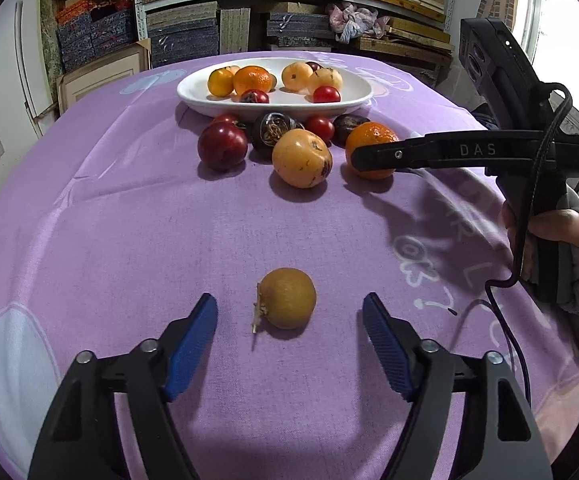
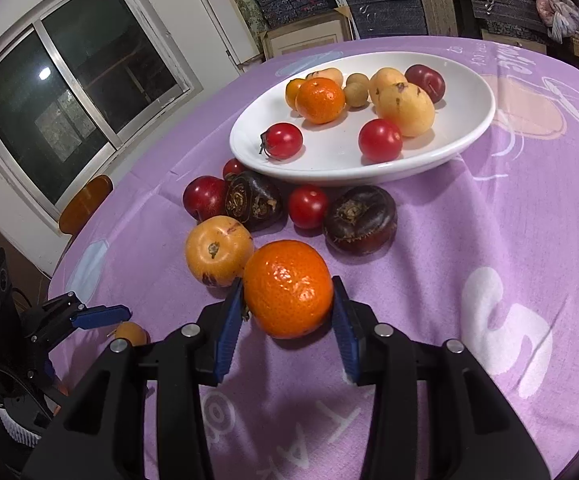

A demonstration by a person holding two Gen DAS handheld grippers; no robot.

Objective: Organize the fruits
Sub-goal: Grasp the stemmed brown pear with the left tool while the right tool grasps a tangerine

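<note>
A white plate (image 1: 193,92) at the far side of the table holds several fruits; it also shows in the right wrist view (image 2: 477,128). Loose fruits lie in front of it: a red plum (image 1: 222,146), a yellow-orange fruit (image 1: 301,158), two dark fruits, cherry tomatoes. My right gripper (image 2: 287,300) is shut on a mandarin (image 2: 288,289), its pads touching both sides; the mandarin (image 1: 371,140) rests on the cloth. My left gripper (image 1: 289,312) is open around a small brown fruit (image 1: 287,298), its pads clear of it on both sides.
The table has a purple cloth (image 1: 129,240) with white print. Shelves of stacked boxes (image 1: 289,8) stand behind the table. A window (image 2: 57,92) and a wooden chair (image 2: 85,204) are at the left in the right wrist view.
</note>
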